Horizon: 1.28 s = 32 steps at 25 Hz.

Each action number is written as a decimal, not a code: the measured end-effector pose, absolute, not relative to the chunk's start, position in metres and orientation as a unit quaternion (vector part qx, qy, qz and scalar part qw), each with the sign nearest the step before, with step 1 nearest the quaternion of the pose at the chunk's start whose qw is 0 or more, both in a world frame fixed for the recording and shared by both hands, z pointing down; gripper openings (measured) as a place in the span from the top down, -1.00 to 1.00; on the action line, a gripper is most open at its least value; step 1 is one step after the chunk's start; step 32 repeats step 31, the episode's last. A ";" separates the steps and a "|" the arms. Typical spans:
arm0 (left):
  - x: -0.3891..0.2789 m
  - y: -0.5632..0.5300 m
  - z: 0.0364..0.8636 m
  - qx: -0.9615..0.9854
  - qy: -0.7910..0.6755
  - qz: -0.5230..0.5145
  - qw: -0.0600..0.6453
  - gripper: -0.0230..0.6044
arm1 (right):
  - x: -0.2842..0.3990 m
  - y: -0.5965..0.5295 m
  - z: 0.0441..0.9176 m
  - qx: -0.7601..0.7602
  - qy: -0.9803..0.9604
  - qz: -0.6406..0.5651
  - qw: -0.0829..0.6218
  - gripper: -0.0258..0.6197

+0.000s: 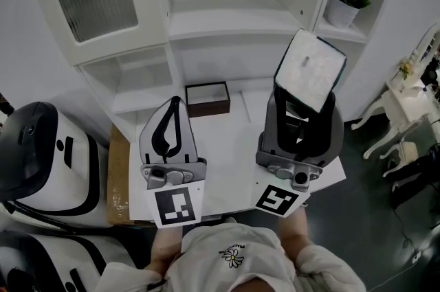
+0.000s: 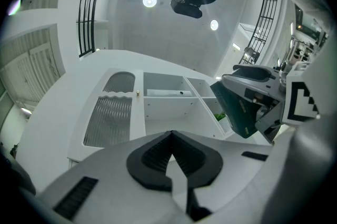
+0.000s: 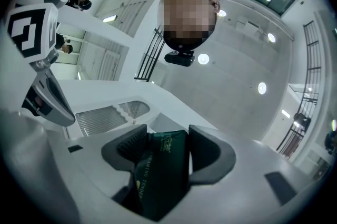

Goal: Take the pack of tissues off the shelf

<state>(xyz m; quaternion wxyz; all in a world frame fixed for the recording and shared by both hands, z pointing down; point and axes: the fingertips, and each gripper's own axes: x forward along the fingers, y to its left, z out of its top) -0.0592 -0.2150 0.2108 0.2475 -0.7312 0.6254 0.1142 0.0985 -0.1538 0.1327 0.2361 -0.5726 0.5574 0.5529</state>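
The pack (image 1: 311,69) is seen right of centre in the head view, pinched at its lower end by the right tongs (image 3: 167,150) and tipped steeply upward with its pale face showing, clear of the shelf (image 1: 227,26) behind it. In the right gripper view the dark green wrapper is seen squeezed between both ribbed pads, so the grip is judged to be firm. The left tongs (image 2: 171,132) are pressed together at the tips with nothing between them, and are held low at the centre left of the head view, above the surface (image 1: 234,146). The taking-off step is judged to be done, since the pack is touched by no shelf board. Only a put-down or a handover is thought to be left. For that, the pinch would have to be kept while the pack is tipped level and lowered onto a bare part of the surface, kept apart from the dark box (image 1: 207,99) at its far edge, and the pads spread only once the pack is resting
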 end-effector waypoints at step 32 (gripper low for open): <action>-0.063 -0.248 0.218 -0.727 0.636 0.097 0.241 0.93 | 0.098 -0.202 0.139 -0.575 0.586 0.522 0.231 0.16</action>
